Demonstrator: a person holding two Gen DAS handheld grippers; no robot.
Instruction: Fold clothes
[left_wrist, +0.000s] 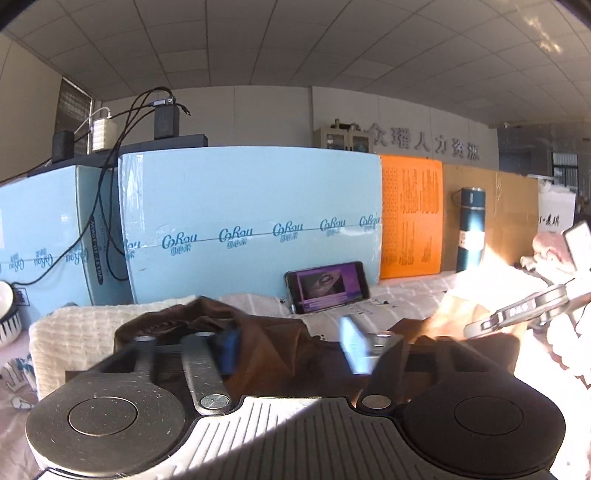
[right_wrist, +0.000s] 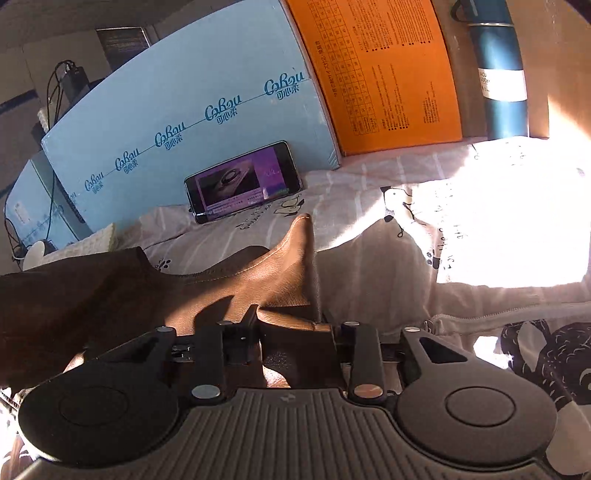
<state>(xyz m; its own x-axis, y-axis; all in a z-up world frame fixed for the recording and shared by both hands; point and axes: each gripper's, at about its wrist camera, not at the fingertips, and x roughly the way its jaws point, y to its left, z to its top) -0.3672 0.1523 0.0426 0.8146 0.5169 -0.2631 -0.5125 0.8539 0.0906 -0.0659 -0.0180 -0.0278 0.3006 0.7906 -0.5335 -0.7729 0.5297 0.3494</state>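
Cloth is the matter here: a brown garment (right_wrist: 110, 295) lies rumpled on the patterned bench cover (right_wrist: 369, 192), soft, light and limp. The right gripper (right_wrist: 291, 328) pinches a raised fold at its edge; the left gripper (left_wrist: 288, 347) is clenched on the fabric's other side. Seams and corners probably offer the surest hold.

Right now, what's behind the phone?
The phone leans against a light blue printed box. The strip of box directly behind the phone is covered; the patterned bedsheet lies beneath.
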